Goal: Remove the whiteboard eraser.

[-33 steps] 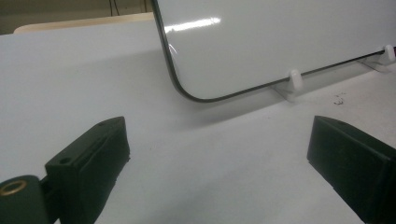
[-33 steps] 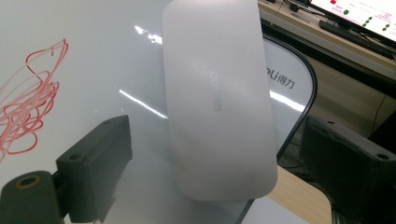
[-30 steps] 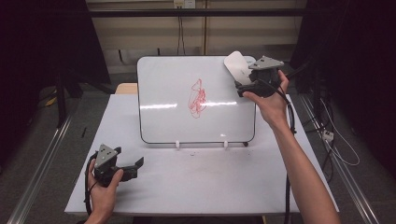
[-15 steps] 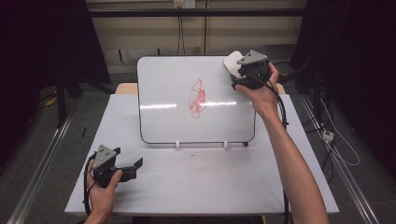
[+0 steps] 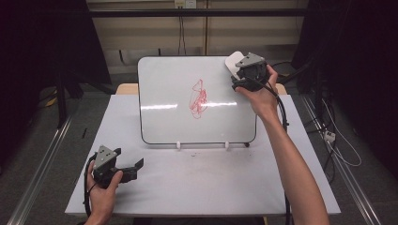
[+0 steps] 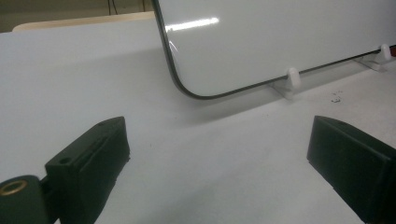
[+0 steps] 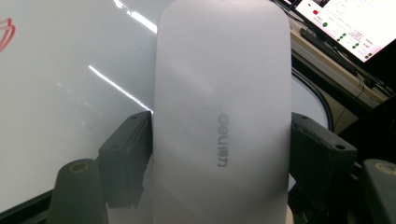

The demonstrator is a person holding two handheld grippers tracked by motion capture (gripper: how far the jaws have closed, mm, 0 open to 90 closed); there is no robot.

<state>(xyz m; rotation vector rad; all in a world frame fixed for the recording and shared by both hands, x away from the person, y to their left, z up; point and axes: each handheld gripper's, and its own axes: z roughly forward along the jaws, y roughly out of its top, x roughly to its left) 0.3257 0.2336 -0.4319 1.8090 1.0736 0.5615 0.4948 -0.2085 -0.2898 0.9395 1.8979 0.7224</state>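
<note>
A whiteboard [image 5: 173, 84] stands tilted on the white table [image 5: 202, 187], with a red scribble [image 5: 199, 98] at its middle. At the board's top right corner sits a white oblong eraser [image 5: 232, 62]. My right gripper [image 5: 238, 71] has just been closing its jaws, and they now press on both long sides of the eraser [image 7: 219, 93]. My left gripper [image 5: 133, 166] rests near the table's front left, held in a hand. Its jaws stand wide open over bare tabletop, facing the board's lower corner [image 6: 196, 88].
Two small white feet [image 6: 292, 77] prop up the board's bottom edge. Cables [image 5: 281, 112] trail from the right gripper along the forearm. Dark floor, rails and loose wires [image 5: 338, 145] lie to the right of the table. A lit screen [image 7: 355, 28] stands behind the board.
The right gripper moved left to the board's top right corner, and its jaws closed onto the white eraser. The left gripper stayed where it was.
</note>
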